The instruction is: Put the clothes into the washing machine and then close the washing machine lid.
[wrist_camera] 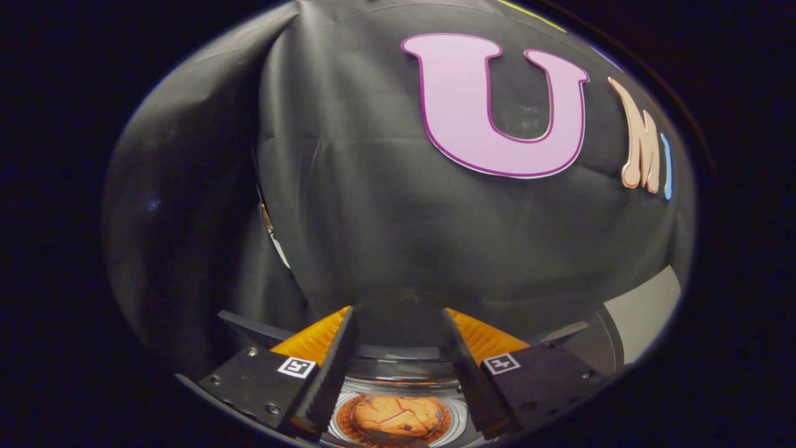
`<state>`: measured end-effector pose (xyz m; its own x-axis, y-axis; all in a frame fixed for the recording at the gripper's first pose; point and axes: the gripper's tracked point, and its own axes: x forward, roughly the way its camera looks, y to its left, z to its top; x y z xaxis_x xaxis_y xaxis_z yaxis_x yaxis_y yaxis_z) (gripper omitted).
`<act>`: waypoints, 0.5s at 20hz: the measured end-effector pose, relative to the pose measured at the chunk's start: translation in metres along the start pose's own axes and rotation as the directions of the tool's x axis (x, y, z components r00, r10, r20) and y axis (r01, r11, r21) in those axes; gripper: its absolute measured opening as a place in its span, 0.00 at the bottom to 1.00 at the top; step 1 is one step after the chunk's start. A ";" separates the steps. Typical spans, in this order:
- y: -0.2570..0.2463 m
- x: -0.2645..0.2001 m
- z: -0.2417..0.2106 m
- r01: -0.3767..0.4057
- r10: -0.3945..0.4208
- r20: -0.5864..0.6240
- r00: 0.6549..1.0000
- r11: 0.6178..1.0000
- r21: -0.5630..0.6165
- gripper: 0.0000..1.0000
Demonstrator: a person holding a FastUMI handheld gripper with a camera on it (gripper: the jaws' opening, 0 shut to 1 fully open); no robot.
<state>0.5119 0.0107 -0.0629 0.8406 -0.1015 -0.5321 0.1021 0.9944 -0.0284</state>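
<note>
My gripper (398,311) is open, its two fingers spread apart with nothing between them. It points mostly at the booth's wall. Low between the fingers, beneath them, I look down into the washing machine's round drum opening (461,418) with its pale rim. An orange garment (395,415) lies crumpled inside the drum. A dark, glossy curved band (398,368) runs across just beyond the drum opening; I cannot tell whether it is the lid or the machine's top. The fingers touch neither the garment nor the machine.
A dark curved part of the machine (597,348) shows to the right of the right finger, with a pale flat panel (647,308) beyond it. The black cloth wall (385,205) hangs close ahead, folded at a corner on the left.
</note>
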 end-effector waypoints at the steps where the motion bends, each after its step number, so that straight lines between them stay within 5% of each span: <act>1: -0.003 -0.002 -0.002 0.003 -0.003 -0.007 1.000 1.000 -0.010 0.81; 10: 0.008 -0.031 -0.018 -0.015 0.015 -0.012 1.000 0.999 -0.044 0.78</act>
<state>0.4772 0.0223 -0.0617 0.8356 -0.0862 -0.5426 0.0658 0.9962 -0.0570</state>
